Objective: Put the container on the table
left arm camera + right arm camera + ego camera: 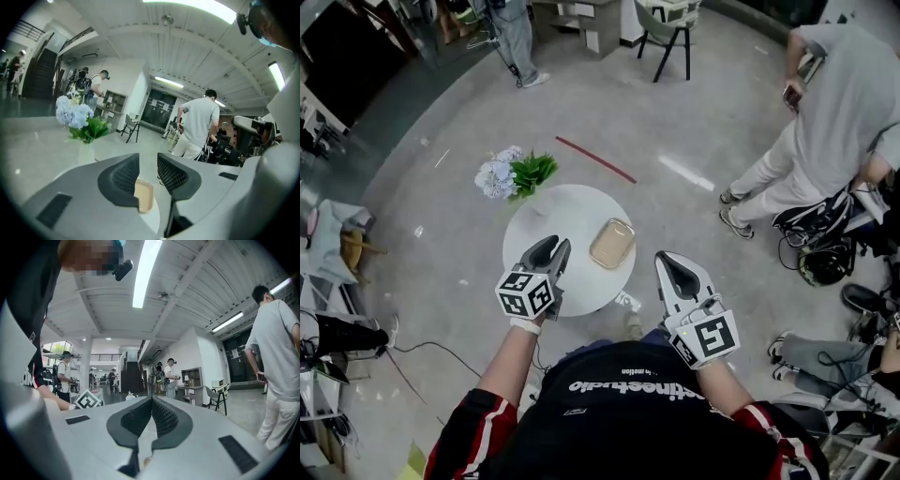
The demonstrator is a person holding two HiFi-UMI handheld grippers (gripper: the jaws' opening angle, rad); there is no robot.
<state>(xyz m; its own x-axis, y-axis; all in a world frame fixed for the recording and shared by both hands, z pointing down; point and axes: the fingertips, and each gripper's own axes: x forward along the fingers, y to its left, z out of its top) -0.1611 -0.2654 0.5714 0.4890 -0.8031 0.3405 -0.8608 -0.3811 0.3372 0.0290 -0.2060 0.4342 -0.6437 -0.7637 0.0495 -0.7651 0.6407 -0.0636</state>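
Item 1, my left gripper (549, 251): jaws slightly spread, empty, over the near edge of the worktop (546, 217).
Item 2, container (612, 244): flat on worktop, so I judge it placed.
Item 3, my right gripper (679, 269): jaws pressed together, empty, held clear.

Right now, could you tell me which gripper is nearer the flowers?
Left. The left gripper is over the near-left part of the table, on the flowers' side; the right gripper is beyond its right edge.
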